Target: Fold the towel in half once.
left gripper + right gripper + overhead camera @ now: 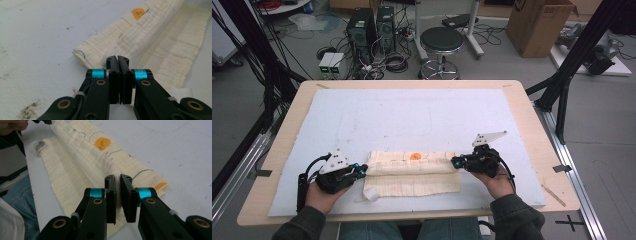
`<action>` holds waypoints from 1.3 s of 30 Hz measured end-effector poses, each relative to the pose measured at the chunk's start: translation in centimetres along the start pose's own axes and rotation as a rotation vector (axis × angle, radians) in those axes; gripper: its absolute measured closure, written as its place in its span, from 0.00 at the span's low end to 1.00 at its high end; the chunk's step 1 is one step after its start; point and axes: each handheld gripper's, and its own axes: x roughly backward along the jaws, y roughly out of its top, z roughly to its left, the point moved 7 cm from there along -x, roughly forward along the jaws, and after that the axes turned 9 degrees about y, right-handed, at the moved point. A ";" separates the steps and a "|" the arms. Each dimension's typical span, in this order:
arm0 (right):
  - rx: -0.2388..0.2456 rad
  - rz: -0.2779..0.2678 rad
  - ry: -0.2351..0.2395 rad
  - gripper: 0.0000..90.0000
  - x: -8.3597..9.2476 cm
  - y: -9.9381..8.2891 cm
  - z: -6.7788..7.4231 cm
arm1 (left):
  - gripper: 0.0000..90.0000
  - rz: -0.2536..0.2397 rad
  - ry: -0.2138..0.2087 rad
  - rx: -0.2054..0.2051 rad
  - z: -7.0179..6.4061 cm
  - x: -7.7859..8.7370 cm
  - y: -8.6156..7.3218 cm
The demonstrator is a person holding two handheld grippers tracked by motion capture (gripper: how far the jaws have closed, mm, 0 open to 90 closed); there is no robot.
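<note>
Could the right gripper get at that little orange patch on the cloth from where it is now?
Probably yes. The orange patch lies bare on top of the cloth, with nothing between it and the right gripper, which is shut on the cloth's edge and would have to let go first.

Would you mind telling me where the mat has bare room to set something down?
The white mat is free beyond the folded cloth, up to its far edge. The near strip is crowded: cloth between the left gripper and right gripper.

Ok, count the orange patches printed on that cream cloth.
2 show. One round orange patch lies on the folded cream muslin cloth mid-length; another orange patch sits at its end by the right tool. Folds may hide more.
</note>
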 end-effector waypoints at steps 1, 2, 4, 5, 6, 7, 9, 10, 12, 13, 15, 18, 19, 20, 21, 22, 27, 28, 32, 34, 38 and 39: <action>0.008 0.004 -0.004 0.92 0.0 -0.1 0.0 | 0.97 -0.001 -0.002 0.001 -0.1 0.0 -0.1; 0.009 0.004 0.000 0.92 0.0 -0.2 0.2 | 0.97 0.001 -0.005 -0.004 -0.2 0.1 -0.2; 0.010 0.009 -0.001 0.92 0.0 -0.4 0.4 | 0.97 0.006 -0.015 -0.006 -0.5 0.1 -0.4; 0.013 0.009 0.002 0.92 0.0 -0.5 0.5 | 0.97 0.006 -0.015 -0.008 -0.6 0.2 -0.5; 0.014 0.015 -0.002 0.92 0.1 -0.7 0.5 | 0.97 0.005 -0.021 -0.011 -0.7 0.2 -0.6; 0.016 0.014 -0.001 0.92 0.1 -0.8 0.6 | 0.97 0.004 -0.025 -0.010 -0.8 0.3 -0.6; 0.012 0.019 0.002 0.92 0.2 -1.1 0.8 | 0.97 0.005 -0.032 -0.016 -1.1 0.5 -0.7; 0.014 0.020 0.003 0.92 0.2 -1.1 0.8 | 0.97 0.007 -0.038 -0.020 -1.1 0.5 -0.7; 0.012 0.021 0.003 0.92 0.2 -1.3 0.8 | 0.97 0.008 -0.049 -0.027 -1.3 0.7 -0.8; 0.012 0.022 0.006 0.91 0.2 -1.3 0.9 | 0.97 0.007 -0.054 -0.028 -1.4 0.7 -0.8; 0.013 0.022 0.015 0.88 0.3 -1.4 1.1 | 0.90 -0.010 -0.071 -0.031 -1.5 1.0 -0.7; 0.019 0.016 0.030 0.83 0.7 -1.4 1.5 | 0.78 -0.053 -0.087 -0.008 -1.5 1.9 -0.2; 0.026 0.006 0.036 0.82 1.0 -1.3 1.7 | 0.77 -0.066 -0.088 -0.006 -1.3 2.1 0.0; 0.032 -0.003 0.036 0.81 1.2 -1.3 1.8 | 0.76 -0.078 -0.091 0.006 -1.2 2.2 0.2; 0.028 -0.009 0.039 0.80 1.4 -1.2 1.9 | 0.75 -0.081 -0.091 0.015 -1.1 2.2 0.4; 0.026 -0.014 0.037 0.79 1.5 -1.1 1.9 | 0.75 -0.080 -0.090 0.012 -1.0 2.2 0.4; 0.027 0.009 0.052 0.78 0.8 -1.3 2.3 | 0.77 -0.043 -0.106 0.024 -1.2 0.7 0.3; 0.036 0.025 0.056 0.78 0.4 -1.5 2.3 | 0.78 -0.028 -0.111 0.012 -1.4 0.4 0.2; 0.055 0.095 0.068 0.79 -1.1 -2.4 2.8 | 0.81 0.018 -0.138 -0.032 -2.4 -0.5 -0.2; 0.067 0.127 0.069 0.79 -1.7 -2.9 2.9 | 0.81 0.038 -0.147 -0.046 -2.7 -0.7 -0.6; 0.084 0.158 0.066 0.78 -2.1 -3.5 3.0 | 0.81 0.074 -0.147 -0.058 -2.7 -0.9 -1.5; 0.084 0.166 0.064 0.78 -2.0 -3.7 3.1 | 0.80 0.083 -0.144 -0.062 -2.6 -0.9 -1.7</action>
